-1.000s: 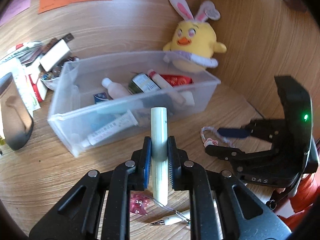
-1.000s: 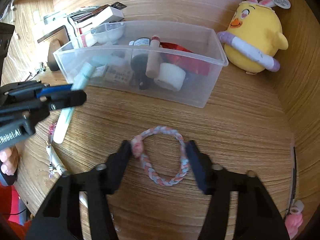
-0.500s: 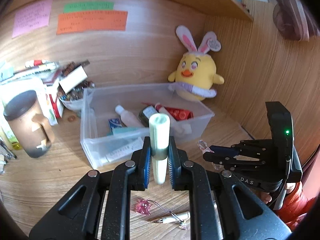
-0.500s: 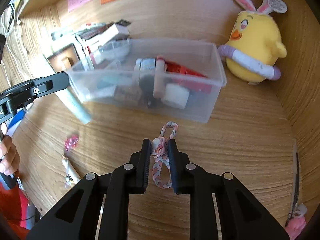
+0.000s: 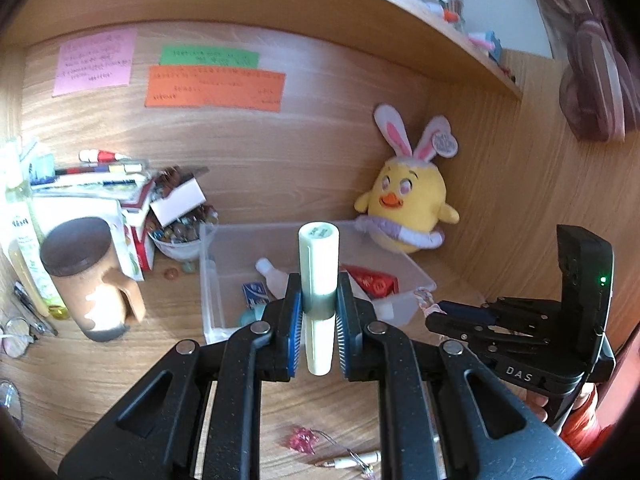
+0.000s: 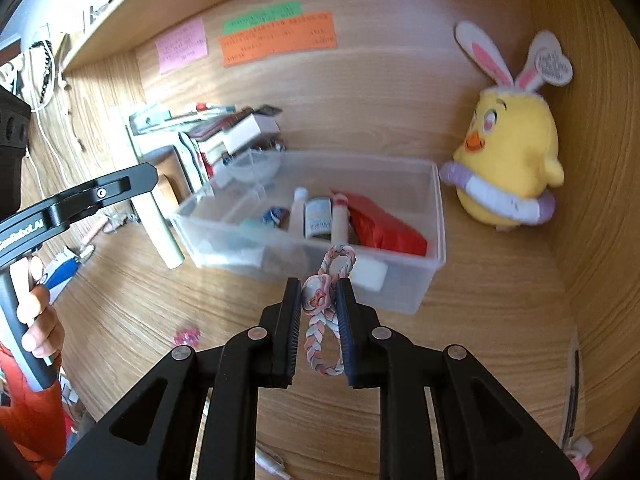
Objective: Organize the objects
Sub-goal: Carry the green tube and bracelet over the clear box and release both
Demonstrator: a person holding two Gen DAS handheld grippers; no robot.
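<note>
My left gripper (image 5: 318, 300) is shut on a pale green tube (image 5: 319, 264), held upright above the desk in front of the clear plastic bin (image 5: 208, 276). My right gripper (image 6: 319, 296) is shut on a braided pink-and-white hair tie (image 6: 322, 328), which hangs pinched into a figure-eight just before the bin (image 6: 438, 216). The bin holds a red packet (image 6: 384, 228), small bottles and tubes. In the left wrist view the right gripper (image 5: 434, 312) sits at the right with the hair tie (image 5: 425, 300) at its tip; in the right wrist view the left gripper (image 6: 148, 184) holds the tube (image 6: 164, 232) at the left.
A yellow chick plush (image 5: 408, 200) with bunny ears sits in the back right corner. A brown mug (image 5: 88, 276), stacked books and a bowl of beads (image 5: 176, 236) crowd the back left. A pink charm (image 5: 302, 438) and a small pen-like item (image 5: 352, 460) lie on the desk near me.
The right gripper closed on the hair tie and lifted it off the desk. The left gripper rose with the tube and tilted up, so more of the back wall shows.
</note>
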